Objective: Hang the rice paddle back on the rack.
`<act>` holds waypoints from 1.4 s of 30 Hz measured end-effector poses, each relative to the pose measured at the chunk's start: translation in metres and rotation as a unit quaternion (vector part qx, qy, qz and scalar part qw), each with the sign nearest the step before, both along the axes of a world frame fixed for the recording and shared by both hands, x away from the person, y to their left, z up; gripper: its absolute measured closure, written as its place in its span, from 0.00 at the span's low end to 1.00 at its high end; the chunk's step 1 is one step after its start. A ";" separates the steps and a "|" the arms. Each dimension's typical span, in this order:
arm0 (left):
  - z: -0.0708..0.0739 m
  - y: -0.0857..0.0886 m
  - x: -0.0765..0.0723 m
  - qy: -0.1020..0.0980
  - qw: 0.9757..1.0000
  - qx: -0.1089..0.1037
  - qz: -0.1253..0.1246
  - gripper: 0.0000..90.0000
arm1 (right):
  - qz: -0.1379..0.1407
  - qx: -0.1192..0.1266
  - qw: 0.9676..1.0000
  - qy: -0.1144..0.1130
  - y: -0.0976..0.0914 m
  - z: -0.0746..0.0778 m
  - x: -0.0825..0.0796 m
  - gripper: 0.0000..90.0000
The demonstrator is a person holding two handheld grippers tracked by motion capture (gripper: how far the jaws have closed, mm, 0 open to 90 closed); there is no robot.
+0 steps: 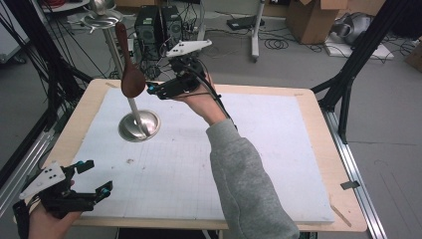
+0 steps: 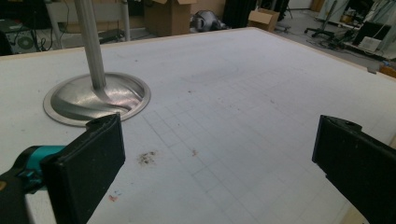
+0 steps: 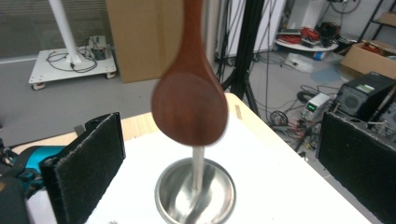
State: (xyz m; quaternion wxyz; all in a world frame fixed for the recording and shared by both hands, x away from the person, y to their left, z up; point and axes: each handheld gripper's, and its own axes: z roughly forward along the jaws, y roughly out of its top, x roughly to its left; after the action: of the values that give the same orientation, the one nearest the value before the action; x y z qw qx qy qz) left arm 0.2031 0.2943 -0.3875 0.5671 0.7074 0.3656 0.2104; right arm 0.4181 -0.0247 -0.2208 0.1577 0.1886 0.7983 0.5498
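White gridded sheet over a wooden table, cluttered workshop floor beyond, and we start at the near left corner. Our left gripper sits low there in the high view, jaws spread wide with nothing between them. Its own view looks along those parted jaws across the sheet, and it gives us what the high view barely hints at: small dark smudges on the grid just ahead.

Moving farther in, we meet the round metal base of a stand, left of centre, its pole running up and away to a dish at the top.

Farther still, our right gripper is held above the far part of the table, arm in a grey sleeve. Its jaws stand open, empty between them. Just beside its tips hangs a brown wooden spoon, long axis close to upright, bowl down, handle up, alongside the pole above the base. What holds it up we cannot tell. The right gripper view shows the spoon's bowl face-on, blurred, the base beneath it.
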 end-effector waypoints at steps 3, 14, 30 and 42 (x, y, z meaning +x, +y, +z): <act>0.000 0.000 0.004 0.001 1.000 -0.002 0.001 0.03 | -0.004 0.002 1.000 0.004 -0.010 -0.003 0.001 0.00; 0.006 -0.011 0.010 -0.009 1.000 -0.006 -0.018 0.03 | 0.015 0.007 1.000 -0.001 -0.038 -0.014 -0.004 0.00; 0.010 -0.022 0.018 -0.014 0.999 -0.005 -0.031 0.03 | 0.003 -0.007 1.000 0.005 -0.080 -0.031 -0.010 0.00; 0.014 -0.015 0.022 -0.022 0.999 -0.015 -0.021 0.03 | 0.013 0.024 1.000 0.011 -0.109 -0.046 -0.018 0.00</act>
State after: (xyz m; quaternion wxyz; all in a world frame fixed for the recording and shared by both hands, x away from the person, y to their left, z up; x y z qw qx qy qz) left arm 0.2255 0.2793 -0.3736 0.5900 0.7014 0.3414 0.2083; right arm 0.3998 -0.1336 -0.2668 0.1373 0.1880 0.7891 0.5685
